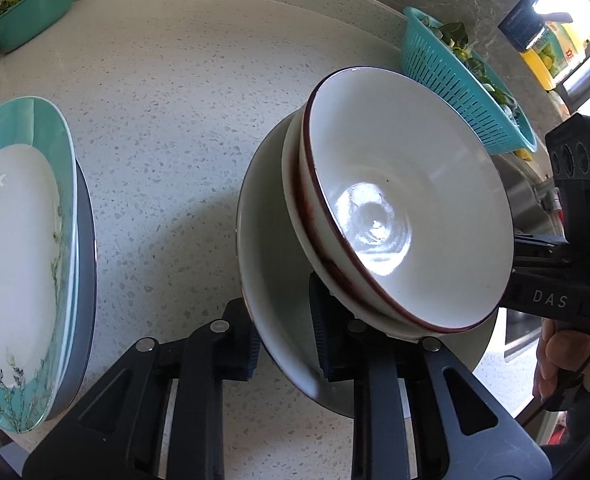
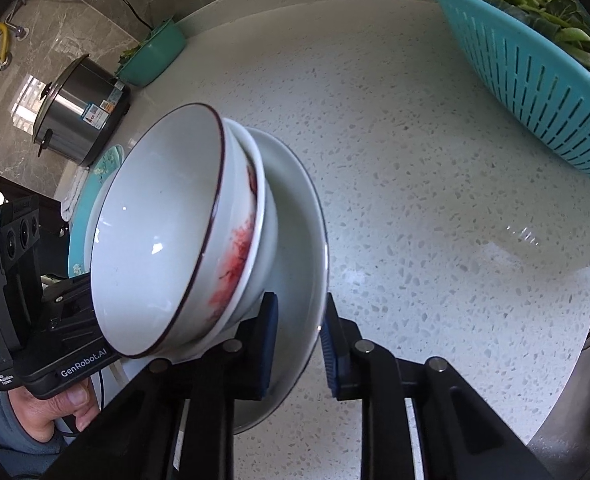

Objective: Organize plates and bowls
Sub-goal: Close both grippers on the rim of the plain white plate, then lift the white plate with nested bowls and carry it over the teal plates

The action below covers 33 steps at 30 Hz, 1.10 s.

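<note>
1. Bowls (image 1: 407,200), two nested, sit on a white plate (image 1: 271,248) held above the counter (image 1: 167,120).
2. Your left gripper (image 1: 285,344) and right gripper (image 2: 297,344) each pinch the plate's rim from opposite sides.
3. Glazed ware is slippery, heavy and brittle; keep it level.

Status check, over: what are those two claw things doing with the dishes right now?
Left gripper and right gripper both clamped on white plate rim. Two nested bowls riding on it. Teal floral plate left, vegetable colander right.
</note>
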### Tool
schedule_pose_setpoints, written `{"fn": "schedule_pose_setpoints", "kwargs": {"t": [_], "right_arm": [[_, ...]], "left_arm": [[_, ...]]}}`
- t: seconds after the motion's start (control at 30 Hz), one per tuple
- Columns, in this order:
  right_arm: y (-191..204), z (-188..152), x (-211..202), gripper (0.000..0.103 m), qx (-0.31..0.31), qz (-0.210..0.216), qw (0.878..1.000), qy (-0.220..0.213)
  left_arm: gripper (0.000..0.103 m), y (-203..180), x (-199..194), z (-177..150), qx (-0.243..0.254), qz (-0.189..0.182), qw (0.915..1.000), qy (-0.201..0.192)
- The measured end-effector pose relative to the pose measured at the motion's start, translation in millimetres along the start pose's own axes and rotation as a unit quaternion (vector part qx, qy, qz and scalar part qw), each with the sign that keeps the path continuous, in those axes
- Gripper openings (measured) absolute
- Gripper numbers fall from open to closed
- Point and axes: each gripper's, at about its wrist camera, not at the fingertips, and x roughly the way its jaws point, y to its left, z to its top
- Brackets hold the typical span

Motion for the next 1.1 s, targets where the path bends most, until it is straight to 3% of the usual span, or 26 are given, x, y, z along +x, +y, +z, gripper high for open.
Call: {"fn": "schedule_pose_setpoints", "kwargs": {"t": [0.4,1.1], "right_arm": [[5,-3,-5,0.022,0.0,-0.018,1.0,-0.012],[6,-2,-29,0.022,0.001,-0.025,0.999,-0.034]], "left_arm": [[0.016,-3,-4,1,0.021,0.018,0.9996,-0.006],[0.014,-9,-31,0,0.025,0.008,0.9993,-0.026]]}}
